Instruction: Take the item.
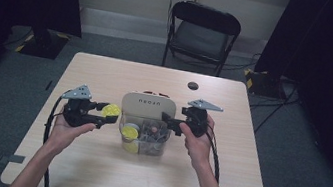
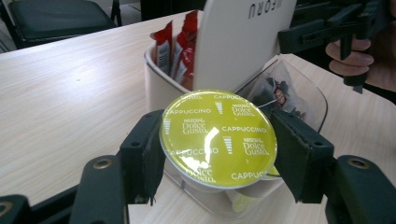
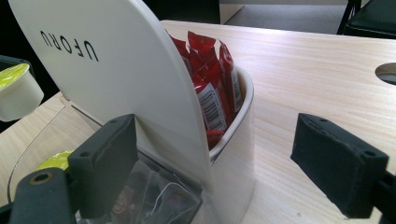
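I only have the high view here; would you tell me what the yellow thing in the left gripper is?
Observer: The left gripper is shut on a coffee capsule; its yellow foil lid reads Cappuccino.
Operator: Thanks. What sits behind the organiser's white divider?
Observer: Red sachets stand upright in the organiser's back compartment.
Operator: And are the right gripper's jaws gripping anything?
Observer: No, the right gripper is open; its jaws straddle the white divider without pressing on it.

A black folding chair (image 1: 203,33) stood beyond the wooden table (image 1: 92,163); red sachets (image 3: 212,88) filled the organiser's rear white compartment (image 3: 238,154).
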A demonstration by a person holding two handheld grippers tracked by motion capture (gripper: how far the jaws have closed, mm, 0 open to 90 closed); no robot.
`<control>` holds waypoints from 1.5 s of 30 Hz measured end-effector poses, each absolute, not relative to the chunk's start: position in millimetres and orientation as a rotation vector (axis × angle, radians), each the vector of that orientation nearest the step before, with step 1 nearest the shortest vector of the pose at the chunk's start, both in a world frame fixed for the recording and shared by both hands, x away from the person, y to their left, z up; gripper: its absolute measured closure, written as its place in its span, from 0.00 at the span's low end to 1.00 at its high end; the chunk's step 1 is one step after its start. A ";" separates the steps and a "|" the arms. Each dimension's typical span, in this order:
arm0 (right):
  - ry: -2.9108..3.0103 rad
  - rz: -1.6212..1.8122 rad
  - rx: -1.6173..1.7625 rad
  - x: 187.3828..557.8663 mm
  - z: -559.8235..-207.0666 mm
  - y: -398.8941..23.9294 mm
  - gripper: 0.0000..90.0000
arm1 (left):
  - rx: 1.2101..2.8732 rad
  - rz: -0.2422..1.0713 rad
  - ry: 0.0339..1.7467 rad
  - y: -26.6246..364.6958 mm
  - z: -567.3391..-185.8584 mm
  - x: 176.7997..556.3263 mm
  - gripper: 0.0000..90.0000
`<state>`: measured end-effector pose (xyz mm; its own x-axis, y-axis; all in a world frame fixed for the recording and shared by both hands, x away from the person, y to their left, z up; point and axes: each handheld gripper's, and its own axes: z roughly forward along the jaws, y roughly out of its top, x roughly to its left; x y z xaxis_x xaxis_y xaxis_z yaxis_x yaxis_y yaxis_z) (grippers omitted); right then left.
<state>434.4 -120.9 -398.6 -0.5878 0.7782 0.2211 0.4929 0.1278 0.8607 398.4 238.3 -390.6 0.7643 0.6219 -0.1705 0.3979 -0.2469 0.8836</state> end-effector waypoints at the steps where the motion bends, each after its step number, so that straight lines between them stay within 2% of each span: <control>1: 2.127 1.444 1.244 434.4 -398.7 -120.9 0.15 | 1.878 0.259 0.789 239.8 -390.4 398.5 0.43; 28: 2.132 1.443 1.245 434.7 -399.1 -120.5 0.15 | 1.865 0.297 0.911 270.9 -404.7 415.7 0.43; 45: 2.133 1.442 1.244 434.9 -399.1 -120.5 0.15 | 1.884 0.312 1.009 284.5 -430.7 431.7 0.43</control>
